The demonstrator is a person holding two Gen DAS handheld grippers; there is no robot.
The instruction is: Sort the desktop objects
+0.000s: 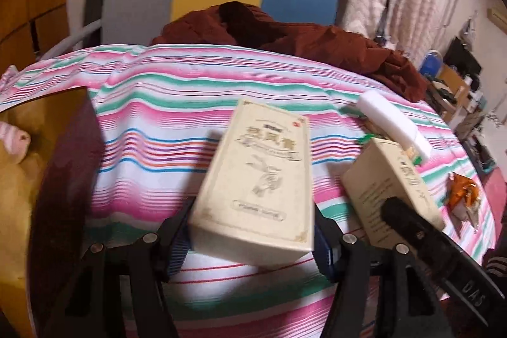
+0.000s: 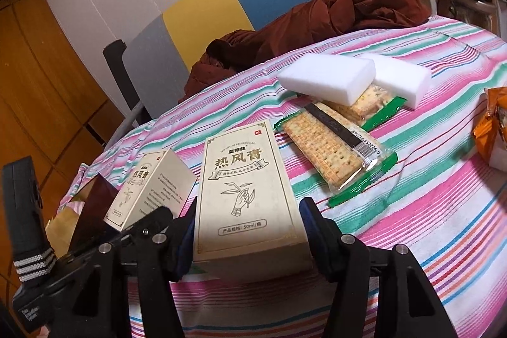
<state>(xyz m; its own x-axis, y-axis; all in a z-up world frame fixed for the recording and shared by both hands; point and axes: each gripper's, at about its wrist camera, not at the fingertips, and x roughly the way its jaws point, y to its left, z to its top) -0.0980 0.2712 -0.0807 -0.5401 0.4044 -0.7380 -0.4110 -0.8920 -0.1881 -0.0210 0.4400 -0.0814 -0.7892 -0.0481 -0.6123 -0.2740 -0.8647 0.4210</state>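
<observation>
Beside open-topped bag (image 1: 19, 179), lifted box (image 1: 256, 179)

A cream carton (image 1: 253, 195) with gold lettering is tilting up off the striped cloth at the left wrist view's centre. A matching carton (image 2: 250, 195) is lying at centre-bottom of the right wrist view. Cracker packets (image 2: 329, 148) and white sponges (image 2: 329, 76) are resting upper right.

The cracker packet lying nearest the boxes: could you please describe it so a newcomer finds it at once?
On the striped tablecloth, look beside the right gripper and its cream box. The cracker packet lies flat in the open, barcode showing, unlike the second packet under the white sponges.
</observation>
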